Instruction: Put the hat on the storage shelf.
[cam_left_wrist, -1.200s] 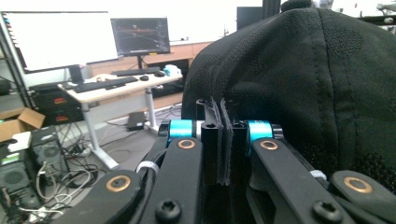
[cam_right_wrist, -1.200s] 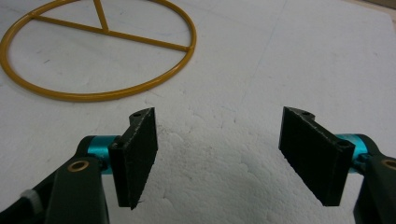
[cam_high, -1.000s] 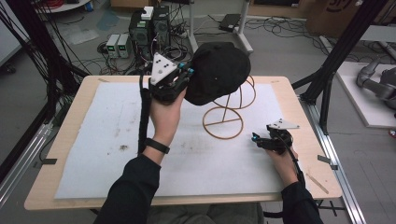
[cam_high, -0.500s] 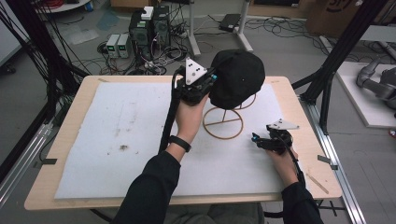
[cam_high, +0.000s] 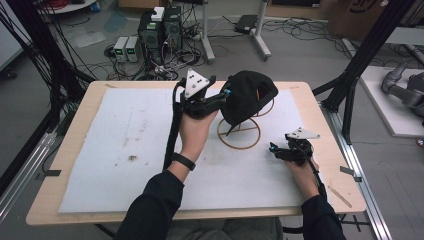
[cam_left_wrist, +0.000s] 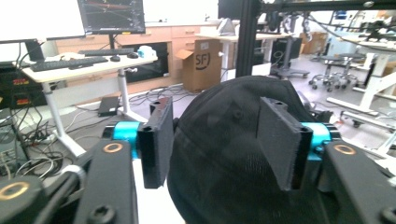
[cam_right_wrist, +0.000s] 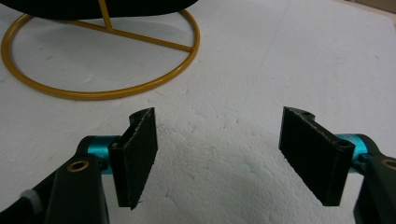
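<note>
Black cap (cam_high: 247, 97) up over the gold wire stand (cam_high: 240, 131), crown draped on the stand's upper loop, brim dipping toward the base ring. Left tongs (cam_high: 224, 96) right at the cap's near side; seen through the left gripper view, both pads flank the dark fabric (cam_left_wrist: 224, 154), one at each side of the crown. Jaws set fairly wide and no pinch mark showing in the cloth, so cannot tell whether gripping or merely bracketing.

Right tongs (cam_high: 273, 149) resting low on the white mat (cam_high: 115, 135) of the worktop (cam_high: 75, 105), just beside the stand's base ring, jaws spread wide with nothing but mat between them in the right gripper view (cam_right_wrist: 217, 154).

Handling, as a judgement: soft and light, cloth crown likely to crumple and sag under a squeeze, so a pinch there gives poor control. Brim looks stiffer and flatter, probably the surer place to clamp, or the seam where brim meets crown. Textured pads against fabric, so slipping seems unlikely. Stand is thin wire and appears light; may tip or slide if the cap drags across it, so bracing the base ring with the free tongs could help.
</note>
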